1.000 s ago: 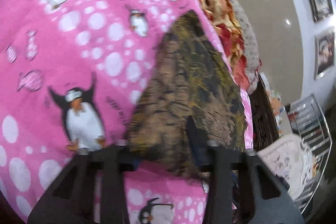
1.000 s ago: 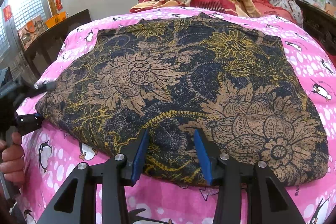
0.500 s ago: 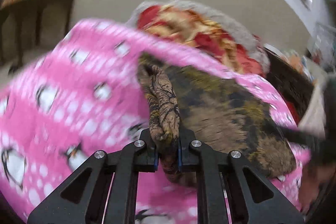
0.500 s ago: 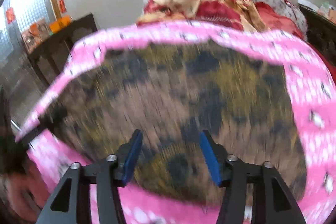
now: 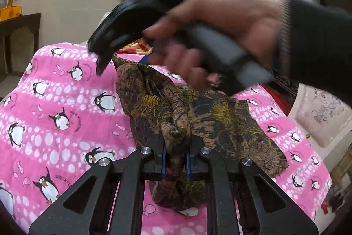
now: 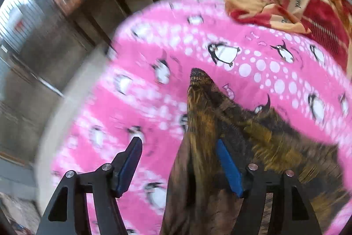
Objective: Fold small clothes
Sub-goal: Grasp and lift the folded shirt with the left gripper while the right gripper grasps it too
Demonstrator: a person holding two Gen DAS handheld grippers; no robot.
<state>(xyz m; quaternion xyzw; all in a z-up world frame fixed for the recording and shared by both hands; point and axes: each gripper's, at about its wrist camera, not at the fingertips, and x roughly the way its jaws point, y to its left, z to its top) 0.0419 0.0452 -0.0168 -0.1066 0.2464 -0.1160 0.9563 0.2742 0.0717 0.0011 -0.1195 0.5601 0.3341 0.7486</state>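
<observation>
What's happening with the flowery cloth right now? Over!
Left gripper shut on bunched flowery cloth. Right gripper open, just been widening, cloth fold between, not pinched. Nothing blocking on pink penguin sheet.

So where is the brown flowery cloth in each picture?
Left wrist view: the brown flowery cloth is in the middle, bunched and pinched in the left gripper.
Right wrist view: it fills the lower right, a fold standing between the open fingers of the right gripper.
Shared landmark: the pink penguin sheet.
</observation>
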